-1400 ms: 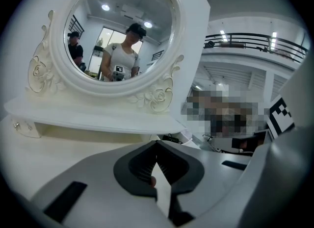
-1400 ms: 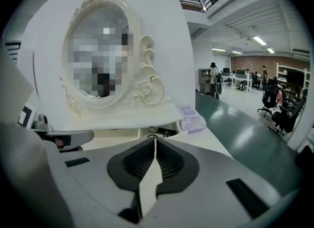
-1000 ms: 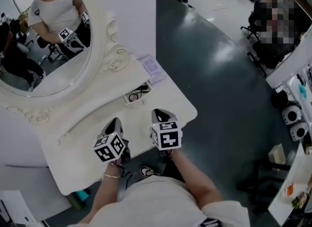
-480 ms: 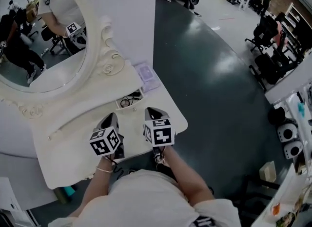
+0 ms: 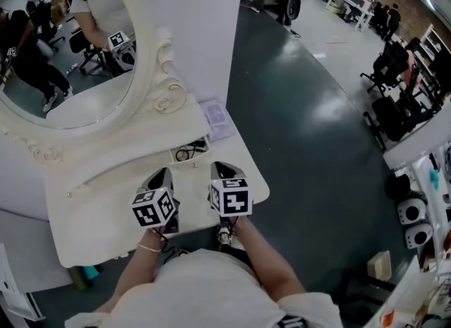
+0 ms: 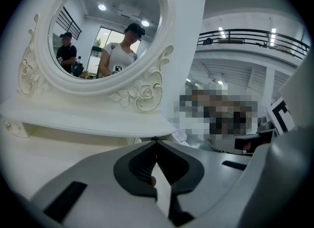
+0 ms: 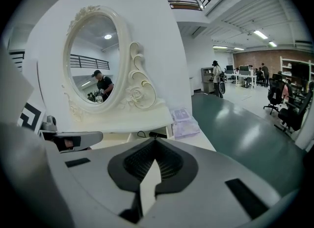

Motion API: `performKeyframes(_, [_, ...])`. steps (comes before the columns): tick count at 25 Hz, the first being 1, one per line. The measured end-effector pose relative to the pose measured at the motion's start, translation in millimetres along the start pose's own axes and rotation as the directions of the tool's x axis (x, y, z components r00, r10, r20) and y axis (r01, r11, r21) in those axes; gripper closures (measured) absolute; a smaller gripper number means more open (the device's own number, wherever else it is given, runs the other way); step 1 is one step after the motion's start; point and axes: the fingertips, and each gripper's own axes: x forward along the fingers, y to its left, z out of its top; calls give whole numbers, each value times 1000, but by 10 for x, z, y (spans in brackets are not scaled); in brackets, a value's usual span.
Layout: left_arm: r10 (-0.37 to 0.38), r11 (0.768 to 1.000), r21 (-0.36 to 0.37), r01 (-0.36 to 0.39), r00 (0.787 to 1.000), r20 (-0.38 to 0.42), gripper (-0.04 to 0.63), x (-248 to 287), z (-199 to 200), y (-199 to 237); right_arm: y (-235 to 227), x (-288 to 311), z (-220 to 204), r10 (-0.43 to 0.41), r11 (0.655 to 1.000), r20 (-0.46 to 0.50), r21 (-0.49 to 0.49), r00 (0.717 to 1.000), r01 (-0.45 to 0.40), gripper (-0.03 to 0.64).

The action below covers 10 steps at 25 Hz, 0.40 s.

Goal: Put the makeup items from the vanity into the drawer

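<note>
Both tools have shifted a little across the front of the white vanity table since a second ago, ending slightly nearer the drawer. The left tool hangs over the table's front middle with its grey jaws together and nothing clamped between them. The right tool sits just beside it, towards the table's right end, its jaws likewise pressed together and empty. Both point towards the oval mirror in its ornate cream frame, which reflects a person in a white top. Beyond the tools, the small white drawer stands pulled out from under the mirror's shelf, with a black looped cord and another dark item lying inside. A flat lilac packet rests on the table top just right of the drawer, at the table's back corner, apart from both tools. Dark green floor stretches away on the right.
</note>
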Motion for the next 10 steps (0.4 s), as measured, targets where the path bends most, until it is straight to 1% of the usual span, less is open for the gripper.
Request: performKeyframes(10, [5,1000,7,-5,1000,1,592,-31,-40,24,-4,-21,-79,-4,1000,-8,-1,1000,4,598])
